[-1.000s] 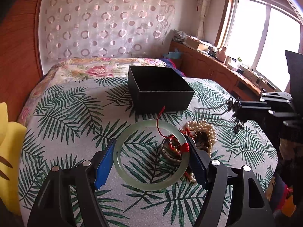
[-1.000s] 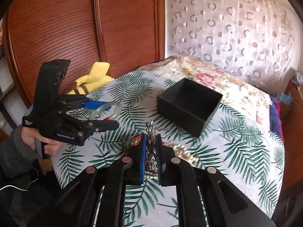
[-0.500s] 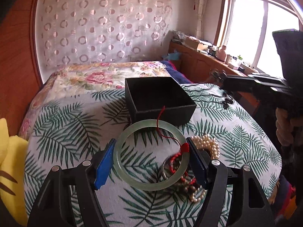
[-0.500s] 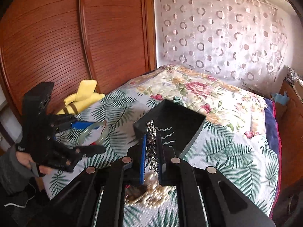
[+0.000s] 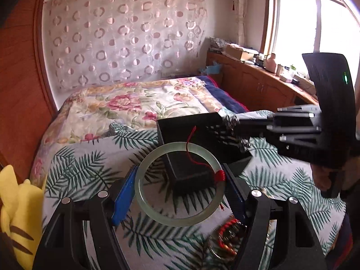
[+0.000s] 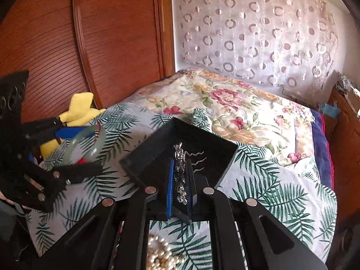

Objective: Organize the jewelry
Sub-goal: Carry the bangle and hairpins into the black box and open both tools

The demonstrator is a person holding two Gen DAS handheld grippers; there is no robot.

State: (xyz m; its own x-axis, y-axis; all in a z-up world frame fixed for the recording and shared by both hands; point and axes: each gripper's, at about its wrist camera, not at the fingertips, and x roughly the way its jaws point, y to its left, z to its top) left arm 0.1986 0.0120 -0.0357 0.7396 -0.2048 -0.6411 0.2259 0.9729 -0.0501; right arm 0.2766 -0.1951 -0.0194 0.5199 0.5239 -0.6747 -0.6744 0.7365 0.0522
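My left gripper (image 5: 180, 186) is shut on a pale green jade bangle (image 5: 146, 200) with a red cord, held in the air just in front of the open black box (image 5: 191, 121). It also shows at the left of the right wrist view (image 6: 90, 148). My right gripper (image 6: 181, 180) is shut on a silver rhinestone hair comb (image 6: 180, 175) and holds it over the black box (image 6: 202, 139), its wavy prongs pointing into it. In the left wrist view the right gripper (image 5: 238, 132) reaches over the box's right side.
The box sits on a palm-leaf cloth (image 5: 90, 168) over a floral bed. A pearl strand (image 6: 159, 256) and red bead bracelets (image 5: 227, 236) lie near me. A yellow plush toy (image 6: 78, 110) lies by the wooden wardrobe (image 6: 90, 33).
Both grippers moved forward toward the black box. The bangle was lifted off the cloth and now hangs before the box. The hair comb moved from beside the pile to over the box.
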